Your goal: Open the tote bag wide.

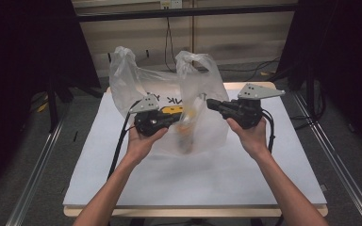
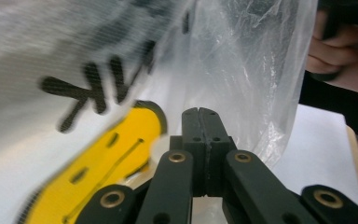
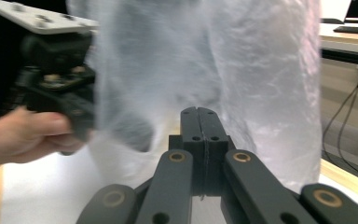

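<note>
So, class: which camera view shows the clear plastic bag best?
The high view: the whole plastic bag stands on the table, both handles up, between the two grippers. The left gripper view gives a blurred close-up of its printed side; the right gripper view, just cloudy film.

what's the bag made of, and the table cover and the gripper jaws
Bag: thin translucent plastic film, glossy; it creases, shines, and its contents show through. Table cover: looks like a matte white sheet, paper or plastic, hard to say. Left hand-held gripper jaws: black, matte, likely moulded or printed plastic, with brass-coloured pins at the joints.
</note>
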A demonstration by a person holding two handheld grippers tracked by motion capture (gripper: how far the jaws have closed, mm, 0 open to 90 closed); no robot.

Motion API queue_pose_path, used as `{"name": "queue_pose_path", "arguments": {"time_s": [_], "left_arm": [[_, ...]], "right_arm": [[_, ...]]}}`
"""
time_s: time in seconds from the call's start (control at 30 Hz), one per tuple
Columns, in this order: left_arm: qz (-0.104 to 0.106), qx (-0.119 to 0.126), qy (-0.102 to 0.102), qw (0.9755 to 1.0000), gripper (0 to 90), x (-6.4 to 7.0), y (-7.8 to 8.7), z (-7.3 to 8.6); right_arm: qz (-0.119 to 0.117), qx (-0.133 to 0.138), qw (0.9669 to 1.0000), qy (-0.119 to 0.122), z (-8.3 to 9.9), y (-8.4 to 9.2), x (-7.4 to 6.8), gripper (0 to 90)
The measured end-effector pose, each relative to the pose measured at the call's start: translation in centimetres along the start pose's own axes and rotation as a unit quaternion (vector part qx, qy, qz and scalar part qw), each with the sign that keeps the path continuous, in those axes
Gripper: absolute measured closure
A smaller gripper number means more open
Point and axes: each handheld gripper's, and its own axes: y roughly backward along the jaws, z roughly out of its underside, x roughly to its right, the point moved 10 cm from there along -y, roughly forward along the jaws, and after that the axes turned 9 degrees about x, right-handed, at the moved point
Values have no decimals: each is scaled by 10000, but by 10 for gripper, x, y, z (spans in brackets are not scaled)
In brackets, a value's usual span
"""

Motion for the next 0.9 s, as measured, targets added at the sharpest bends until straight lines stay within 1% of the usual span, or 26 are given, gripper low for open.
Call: {"name": "queue_pose_path", "arguments": {"time_s": [0.03, 0.1, 0.13, 0.17, 0.2, 0.27, 0.3, 0.33, 0.37, 0.4, 0.43, 0.47, 0.5, 0.53, 0.57, 0.6, 0.63, 0.67, 0.77, 0.8, 0.83, 0.87, 0.9], "left_arm": [[-13, -23, 63, 10000, 900, -3, 1, 4], [-115, -15, 190, 9998, 900, -12, 5, 13], [-125, -24, 263, 9996, 900, -15, 6, 18], [-144, -63, 276, 9995, 900, -18, 6, 23], [-143, -134, 300, 9994, 900, -20, 7, 29], [-230, -284, 306, 9989, 900, -26, 8, 40], [-232, -354, 341, 9985, 900, -29, 8, 46], [-274, -388, 357, 9982, 900, -32, 8, 51], [-316, -444, 421, 9976, 900, -36, 9, 60], [-316, -444, 421, 9976, 900, -36, 9, 60], [-308, -482, 415, 9975, 900, -37, 10, 65], [-355, -565, 372, 9971, 900, -38, 9, 69], [-372, -660, 332, 9966, 900, -38, 9, 74], [-347, -742, 297, 9962, 900, -37, 8, 79], [-348, -787, 323, 9958, 900, -36, 7, 83], [-352, -833, 324, 9954, 900, -37, 6, 87], [-335, -850, 383, 9951, 900, -36, 4, 91], [-332, -874, 424, 9947, 900, -37, 3, 94], [-400, -1005, 542, 9927, 900, -39, 3, 106], [-400, -1020, 564, 9924, 900, -40, 2, 110], [-385, -1055, 590, 9919, 900, -39, 2, 115], [-376, -1177, 538, 9909, 900, -40, 3, 119], [-371, -1205, 537, 9906, 900, -40, 2, 122]], "right_arm": [[28, 9, 10000, -25, 1, -2, 3, 900], [89, -20, 9999, -104, 7, -7, 9, 900], [118, -60, 9998, -142, 10, -9, 12, 900], [134, -109, 9997, -154, 15, -12, 13, 900], [144, -181, 9996, -144, 20, -16, 15, 900], [213, -351, 9990, -149, 31, -22, 20, 900], [242, -428, 9986, -167, 37, -26, 23, 900], [261, -474, 9983, -220, 43, -29, 26, 900], [293, -583, 9973, -325, 55, -35, 32, 900], [293, -583, 9973, -325, 55, -35, 32, 900], [315, -701, 9962, -414, 67, -41, 36, 900], [315, -701, 9962, -414, 67, -41, 36, 900], [329, -763, 9955, -465, 77, -46, 39, 900], [329, -763, 9955, -465, 77, -46, 39, 900], [384, -857, 9942, -525, 87, -50, 42, 900], [390, -922, 9933, -572, 94, -52, 43, 900], [390, -922, 9933, -572, 94, -52, 43, 900], [380, -988, 9926, -594, 101, -53, 44, 900], [432, -1161, 9898, -702, 120, -56, 48, 900], [434, -1255, 9882, -763, 131, -59, 49, 900], [434, -1255, 9882, -763, 131, -59, 49, 900], [425, -1297, 9873, -810, 135, -60, 49, 900], [399, -1363, 9864, -826, 140, -62, 48, 900]]}}
